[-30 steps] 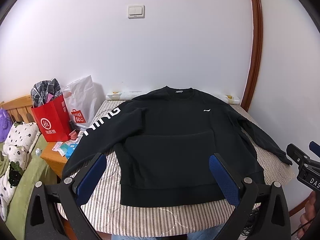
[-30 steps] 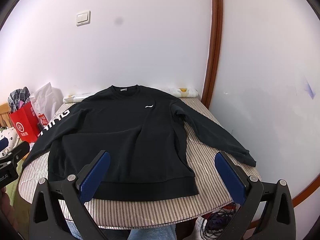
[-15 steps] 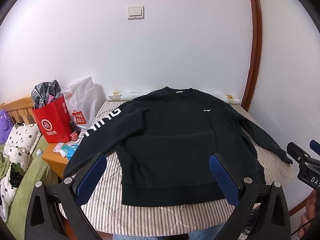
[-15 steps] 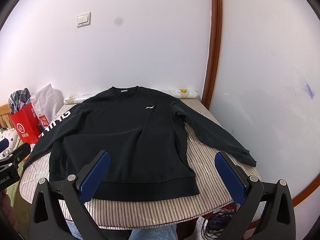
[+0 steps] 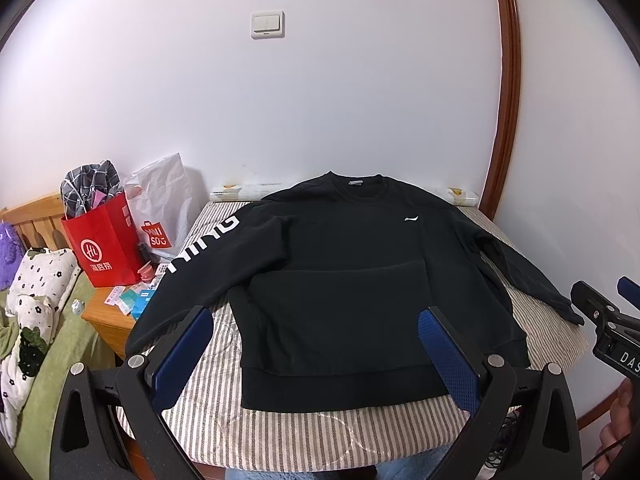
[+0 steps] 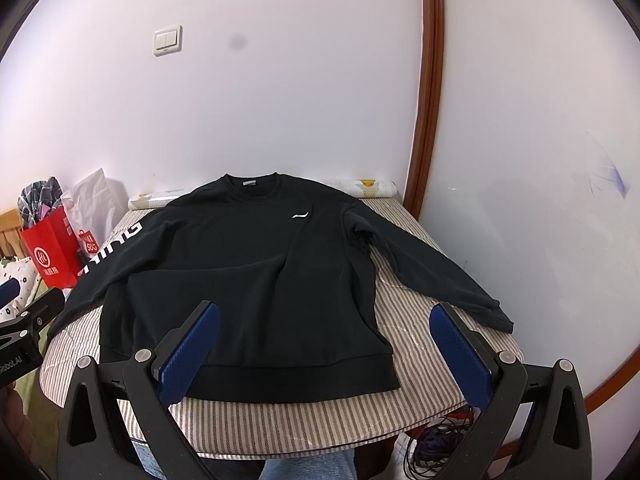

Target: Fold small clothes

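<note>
A black long-sleeved sweatshirt (image 5: 352, 280) lies flat, front up, on a striped table (image 5: 224, 412), collar toward the wall, both sleeves spread out. White letters run down its left sleeve (image 5: 200, 248). It also shows in the right wrist view (image 6: 248, 280). My left gripper (image 5: 316, 352) is open and empty, held above the hem near the table's front edge. My right gripper (image 6: 326, 350) is open and empty, held above the hem's right part. The right sleeve cuff (image 6: 496, 316) lies at the table's right edge.
A red paper bag (image 5: 102, 244) and a white plastic bag (image 5: 160, 208) stand on a wooden nightstand (image 5: 108, 320) left of the table. A bed with a green cover (image 5: 52, 360) is at far left. White walls stand behind and right; cables (image 6: 436, 444) lie on the floor.
Both grippers have stayed open and nearly still; the views shift only slightly. The sweatshirt has not moved.
</note>
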`<state>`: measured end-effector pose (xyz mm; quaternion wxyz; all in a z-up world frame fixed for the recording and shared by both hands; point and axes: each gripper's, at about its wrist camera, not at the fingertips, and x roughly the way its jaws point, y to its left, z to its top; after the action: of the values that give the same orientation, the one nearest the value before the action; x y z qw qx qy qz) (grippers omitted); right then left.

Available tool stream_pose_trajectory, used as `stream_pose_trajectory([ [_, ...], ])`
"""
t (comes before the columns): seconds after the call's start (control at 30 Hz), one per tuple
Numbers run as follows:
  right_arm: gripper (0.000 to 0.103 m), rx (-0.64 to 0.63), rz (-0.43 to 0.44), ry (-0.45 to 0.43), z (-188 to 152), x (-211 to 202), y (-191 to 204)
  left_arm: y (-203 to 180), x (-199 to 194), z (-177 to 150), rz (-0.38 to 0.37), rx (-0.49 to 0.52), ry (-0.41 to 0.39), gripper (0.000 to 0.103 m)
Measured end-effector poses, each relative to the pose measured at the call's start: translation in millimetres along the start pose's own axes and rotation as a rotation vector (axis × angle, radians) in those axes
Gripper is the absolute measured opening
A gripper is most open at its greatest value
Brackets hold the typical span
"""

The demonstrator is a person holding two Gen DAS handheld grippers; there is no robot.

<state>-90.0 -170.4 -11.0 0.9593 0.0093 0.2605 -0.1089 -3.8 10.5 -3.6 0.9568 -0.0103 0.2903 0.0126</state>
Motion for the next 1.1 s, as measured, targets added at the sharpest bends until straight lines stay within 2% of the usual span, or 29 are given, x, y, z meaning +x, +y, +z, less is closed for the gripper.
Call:
stream_pose_trajectory([
  [0.93,0.103,-0.001,-0.018,-0.001,2,4,3,5,-1,7,-0.005,-0.002,-0.021,0.103],
  [1.1,0.103,0.007,0.012,-0.002,10,15,6,11,8,13,-0.017,-0.013,-0.022,0.103],
])
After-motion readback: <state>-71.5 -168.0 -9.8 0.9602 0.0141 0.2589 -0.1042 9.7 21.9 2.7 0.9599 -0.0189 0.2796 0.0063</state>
